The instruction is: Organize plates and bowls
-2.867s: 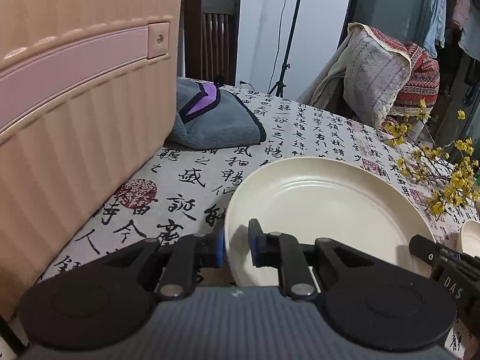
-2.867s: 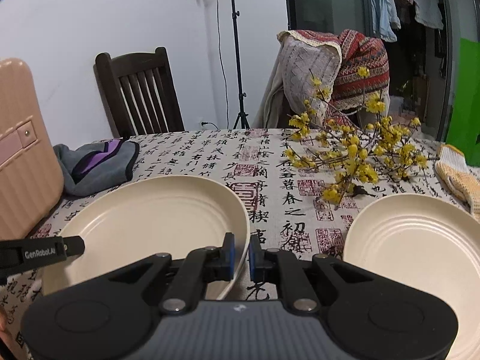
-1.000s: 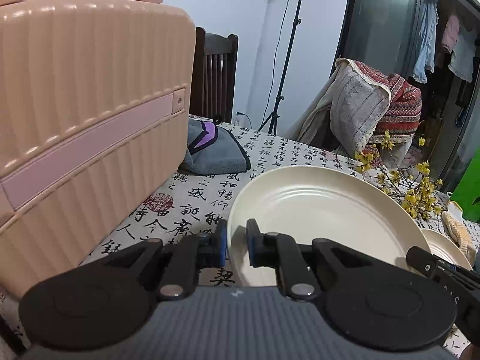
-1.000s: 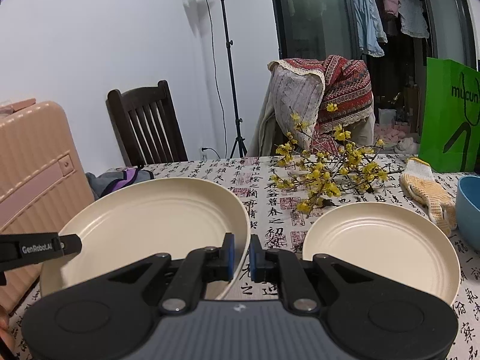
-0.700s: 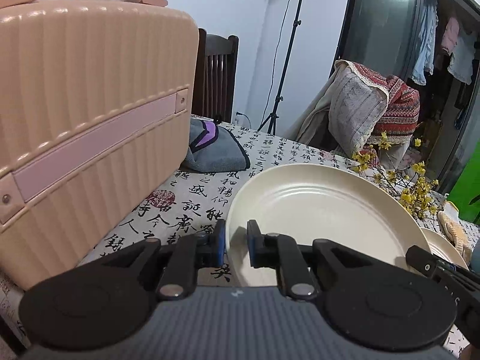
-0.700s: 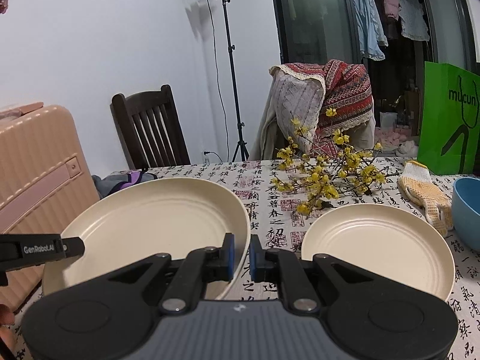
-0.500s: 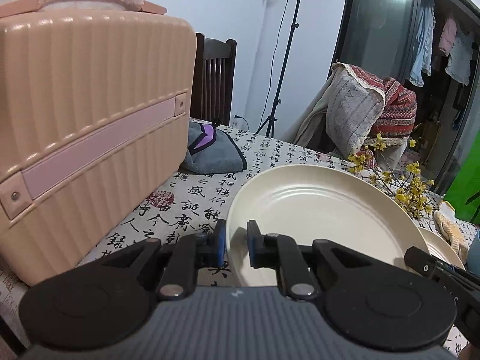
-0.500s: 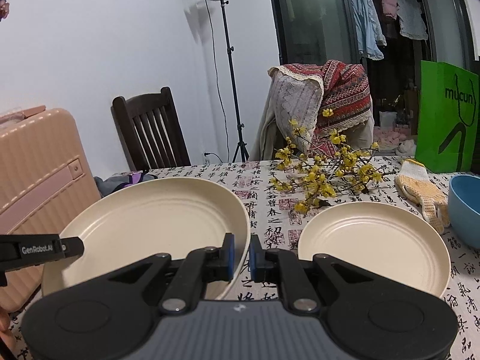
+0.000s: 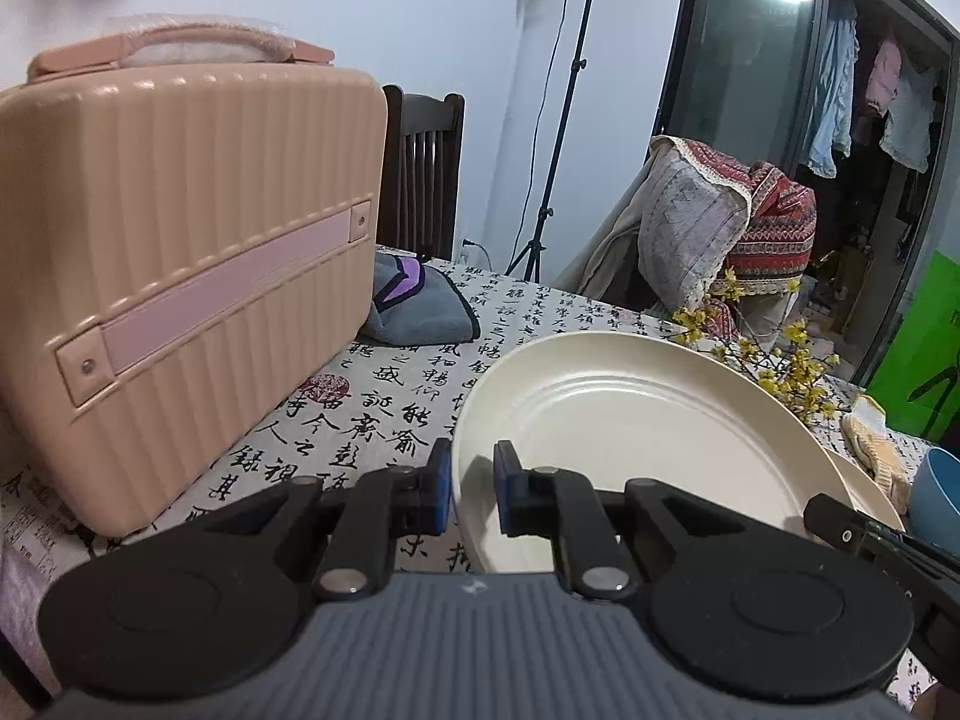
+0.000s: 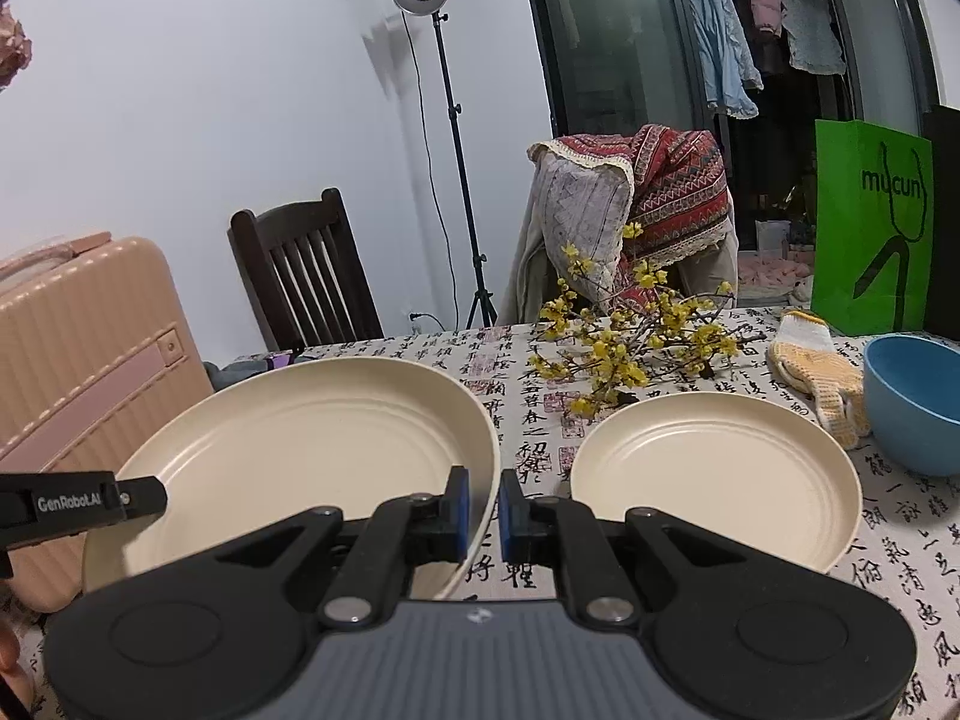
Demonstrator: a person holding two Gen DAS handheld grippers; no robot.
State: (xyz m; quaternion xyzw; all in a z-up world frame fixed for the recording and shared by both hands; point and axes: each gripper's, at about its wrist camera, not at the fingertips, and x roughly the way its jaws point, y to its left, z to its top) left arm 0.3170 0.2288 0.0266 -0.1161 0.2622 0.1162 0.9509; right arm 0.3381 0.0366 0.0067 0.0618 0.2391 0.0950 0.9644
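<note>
Left of the smaller cream plate (image 10: 714, 474), which lies flat on the calligraphy-print worktop (image 10: 900, 546), the large cream plate (image 10: 300, 450) hangs clear of the cloth, tilted a little; the left claw (image 9: 471, 486) is clamped on its left rim and the right claw (image 10: 480, 507) on its right rim, blue pads pressing the thin edge from both sides. By my reading, the step in hand is the two-handed carry of this plate towards the smaller plate, so as to stack the pair; the stacking is not yet done. The blue bowl (image 10: 912, 402) stands right of the smaller plate, with the yellow-and-white glove (image 10: 810, 366) between them at the back. The next move calls for both claws travelling together, level, then lowering the large plate without scraping; since it is the wider of the two, setting it on top may sit unsteadily.
</note>
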